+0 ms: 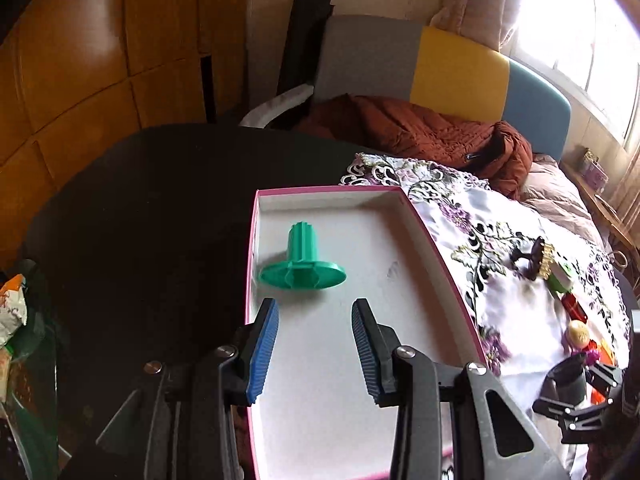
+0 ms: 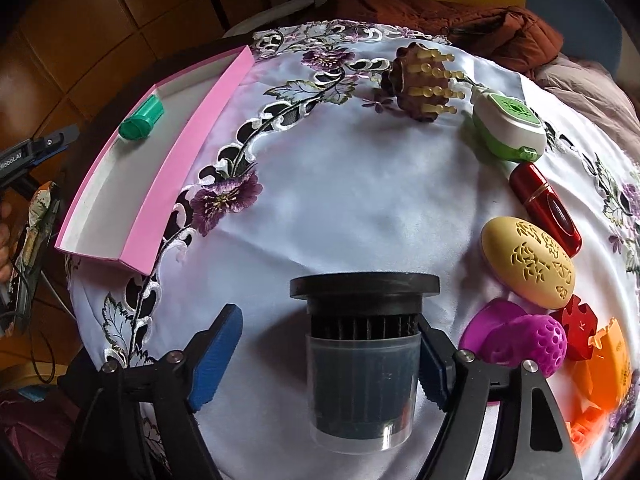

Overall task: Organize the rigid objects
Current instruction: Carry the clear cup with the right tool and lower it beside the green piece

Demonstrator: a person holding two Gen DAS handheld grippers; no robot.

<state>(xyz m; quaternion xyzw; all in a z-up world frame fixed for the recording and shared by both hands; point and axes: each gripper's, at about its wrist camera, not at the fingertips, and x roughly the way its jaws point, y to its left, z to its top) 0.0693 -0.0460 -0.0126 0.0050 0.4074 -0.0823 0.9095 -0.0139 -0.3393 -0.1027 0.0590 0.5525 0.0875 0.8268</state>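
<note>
**Black Filter Between Wide Jaws, Green Spool in the Pink Box**

While the black filter [image 2: 362,344] lies on the flowered cloth [image 2: 340,208] between the spread fingers of the right gripper [image 2: 328,360], its flat cap points away from the camera; the right pad sits close against its side, the left pad stands clear. Further off, the green spool [image 1: 302,260] rests inside the pink box [image 1: 440,264], just ahead of the left gripper [image 1: 316,352], whose jaws are apart and empty. A cream egg [image 2: 528,264], red case [image 2: 546,208] and purple ball [image 2: 528,342] lie at the right.
</note>
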